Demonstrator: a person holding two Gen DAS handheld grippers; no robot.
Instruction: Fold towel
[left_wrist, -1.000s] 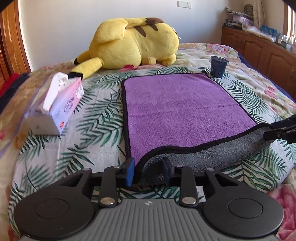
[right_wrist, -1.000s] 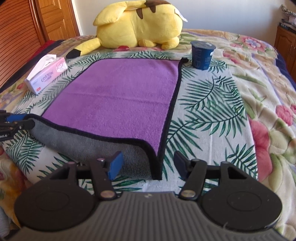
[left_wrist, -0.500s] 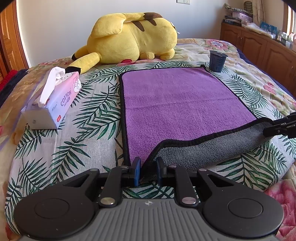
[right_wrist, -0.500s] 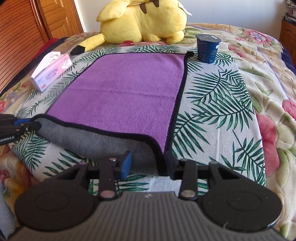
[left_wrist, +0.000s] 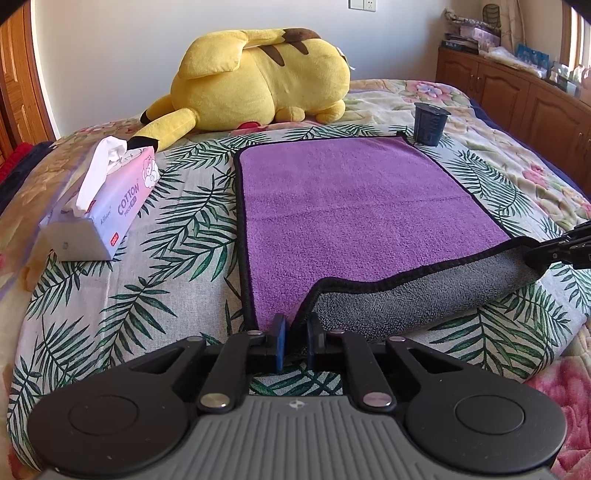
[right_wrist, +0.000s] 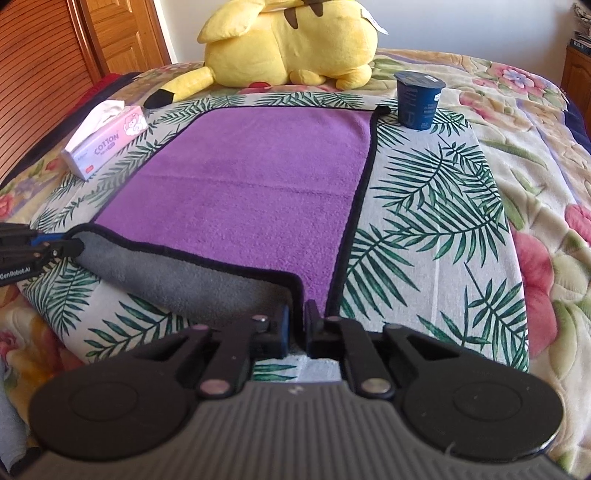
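Observation:
A purple towel (left_wrist: 354, 206) with a black hem and grey underside lies flat on the bed; it also shows in the right wrist view (right_wrist: 258, 184). Its near edge is lifted and curled, grey side (left_wrist: 424, 295) showing. My left gripper (left_wrist: 294, 341) is shut on the towel's near left corner. My right gripper (right_wrist: 296, 328) is shut on the near right corner. Each gripper shows at the edge of the other's view: the right one (left_wrist: 557, 251) and the left one (right_wrist: 40, 247).
A yellow plush toy (left_wrist: 258, 77) lies at the far end of the bed. A tissue box (left_wrist: 103, 210) stands left of the towel. A dark blue cup (left_wrist: 428, 123) stands at the towel's far right corner. Wooden cabinets (left_wrist: 517, 96) line the right wall.
Both grippers' jaws have closed from open onto the towel's near corners. The near edge has risen slightly and both views have lifted a little.

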